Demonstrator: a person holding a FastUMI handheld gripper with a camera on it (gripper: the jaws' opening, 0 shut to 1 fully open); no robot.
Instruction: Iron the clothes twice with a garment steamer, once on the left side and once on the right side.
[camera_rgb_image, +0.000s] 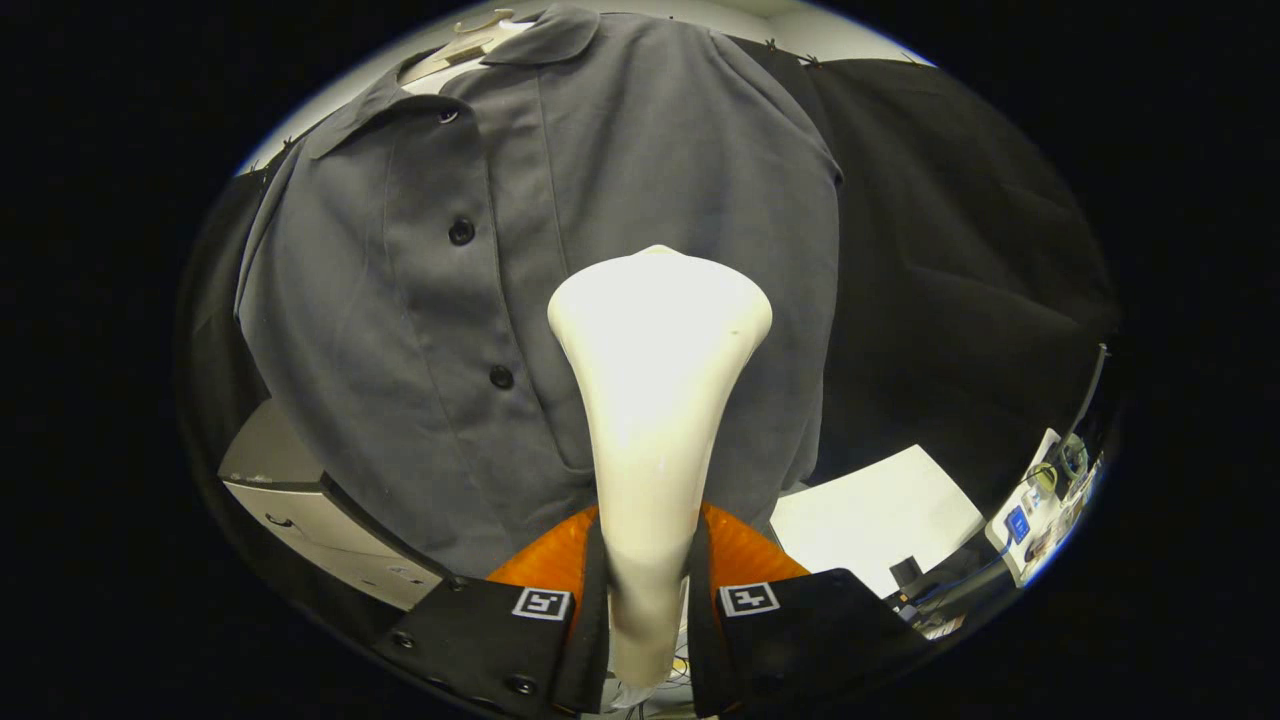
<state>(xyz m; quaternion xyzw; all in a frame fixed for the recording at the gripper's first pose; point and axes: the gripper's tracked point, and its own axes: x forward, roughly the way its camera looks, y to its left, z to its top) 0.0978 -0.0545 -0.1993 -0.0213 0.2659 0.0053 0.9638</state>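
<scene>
**Grey shirt, steamer pass on one front panel**

Cream plastic steamer (655, 400) sat pinched at its neck between both fingers of the gripper (648, 600), handle running down between them. Its flared head stood just ahead, up against or just off the shirt (420, 330), on the panel beside the button placket; contact could not be told. Shirt hung on a hanger (470, 40). Looked like mid-stroke; next move probably needs a steady slide along the fabric, then the other panel.

cream steamer (655, 400) upright against hanging grey buttoned shirt (560, 280)
</scene>
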